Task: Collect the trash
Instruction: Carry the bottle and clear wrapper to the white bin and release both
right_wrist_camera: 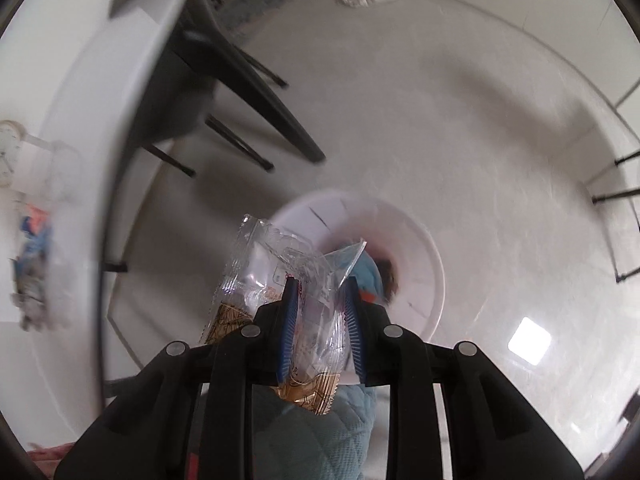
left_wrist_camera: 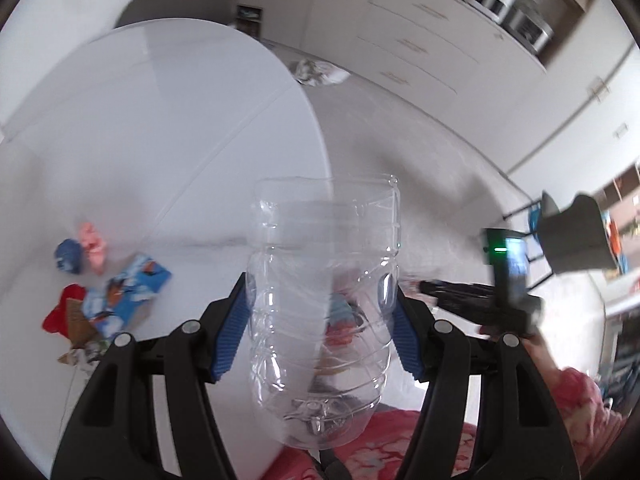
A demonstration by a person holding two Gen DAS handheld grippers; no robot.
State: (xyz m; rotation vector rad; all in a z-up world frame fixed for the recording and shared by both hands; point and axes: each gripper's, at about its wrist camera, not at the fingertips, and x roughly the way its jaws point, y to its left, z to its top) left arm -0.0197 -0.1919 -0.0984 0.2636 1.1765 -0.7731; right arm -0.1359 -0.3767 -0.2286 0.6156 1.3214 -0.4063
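Two grippers are loaded. Left of the round white bin (right_wrist_camera: 424, 248) on the floor, the left gripper (left_wrist_camera: 320, 316) clamps a clear ribbed plastic bottle (left_wrist_camera: 320, 300) at the white table's (left_wrist_camera: 160, 120) edge. Directly above the bin, the right gripper (right_wrist_camera: 320, 312) pinches a clear crinkled snack wrapper (right_wrist_camera: 280, 280).

Both claws (left_wrist_camera: 320, 312) (right_wrist_camera: 320, 312) downward, clamped.

A clear, empty plastic bottle (left_wrist_camera: 322, 312) sits pinched between pads; a crumpled transparent wrapper (right_wrist_camera: 288, 280) hangs above a white bin (right_wrist_camera: 404, 248).
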